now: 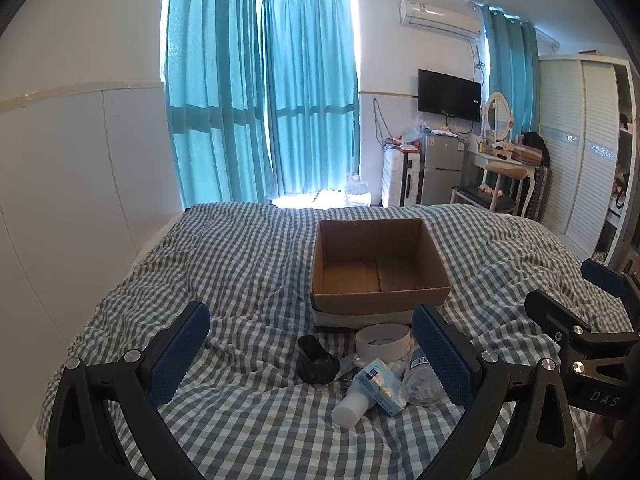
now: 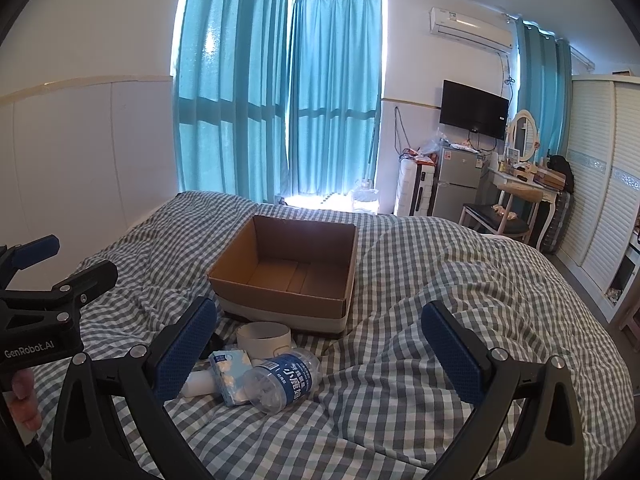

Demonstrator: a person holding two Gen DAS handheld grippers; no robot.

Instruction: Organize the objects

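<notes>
One box [image 1: 380, 280], two bottles [image 2: 280, 380]

teal curtains [image 1: 260, 92], wall tv [image 1: 449, 92], air conditioner [image 1: 440, 18], small fridge [image 1: 442, 160], white wardrobe [image 1: 580, 140]

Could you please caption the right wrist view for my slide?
Open right gripper above bottle and clutter, before an empty cardboard box.

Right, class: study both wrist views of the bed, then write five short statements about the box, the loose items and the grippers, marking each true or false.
1. The cardboard box holds nothing. True.
2. The water bottle stands upright. False: it lies on its side on the checked bedcover.
3. The left gripper is open. True.
4. The right gripper grips the tissue pack. False: it is open, holding nothing.
5. The white paper ring lies inside the box. False: it sits just in front.
</notes>
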